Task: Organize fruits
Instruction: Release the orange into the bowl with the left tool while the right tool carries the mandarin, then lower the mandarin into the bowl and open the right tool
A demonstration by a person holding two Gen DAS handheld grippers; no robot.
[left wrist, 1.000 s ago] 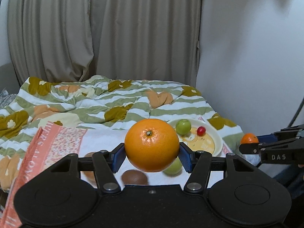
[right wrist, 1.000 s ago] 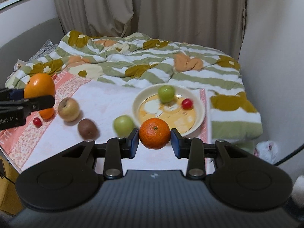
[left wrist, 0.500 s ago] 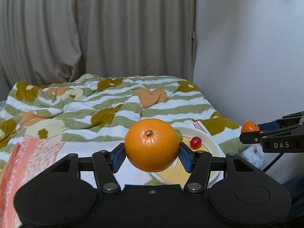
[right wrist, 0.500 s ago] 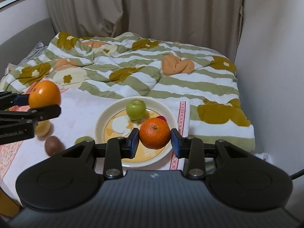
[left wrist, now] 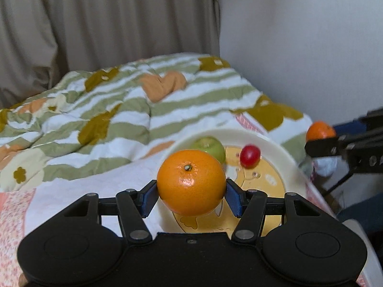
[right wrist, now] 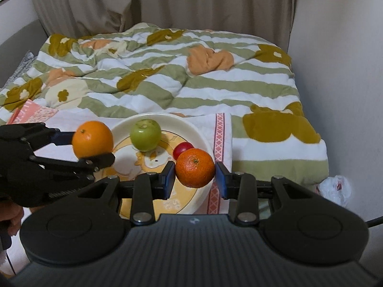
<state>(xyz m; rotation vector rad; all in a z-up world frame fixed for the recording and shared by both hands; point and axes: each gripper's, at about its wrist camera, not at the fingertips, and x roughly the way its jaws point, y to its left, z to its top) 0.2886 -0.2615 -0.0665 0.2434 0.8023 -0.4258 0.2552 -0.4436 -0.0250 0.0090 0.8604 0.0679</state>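
Gripping a large orange [left wrist: 191, 182] between its blue pads, the left gripper [left wrist: 191, 192] holds the fruit above the near edge of a cream plate [left wrist: 284, 153]. In the right wrist view the same gripper [right wrist: 94, 150] comes in from the left side, the orange [right wrist: 92, 139] clamped over the plate's left rim [right wrist: 119, 129].

The right gripper [right wrist: 194, 175] has a smaller, darker orange, a tangerine [right wrist: 195, 168], between its pads. The left pad seems to touch the fruit, while a thin gap shows beside the right pad, so I cannot tell whether the grip is firm or has just let go. The tangerine sits over the right part of the plate. In the left wrist view this gripper [left wrist: 320, 141] shows at the right edge, blurred, with the tangerine [left wrist: 320, 131] at its tip.

On the plate lie a green apple [right wrist: 145, 134] toward the back and a small red fruit [right wrist: 183, 148] just behind the tangerine. The plate has a yellow cartoon print in the middle.

The plate rests on a white cloth with a pink patterned border [right wrist: 219, 138], spread over the bed. Beyond it lies a rumpled quilt [right wrist: 167, 81] with green and white stripes and brown flowers. A beige curtain [right wrist: 167, 2] hangs behind the bed, and a pale wall [right wrist: 340, 47] stands to the right. A crumpled white plastic bag [right wrist: 335, 187] lies on the floor beside the bed.
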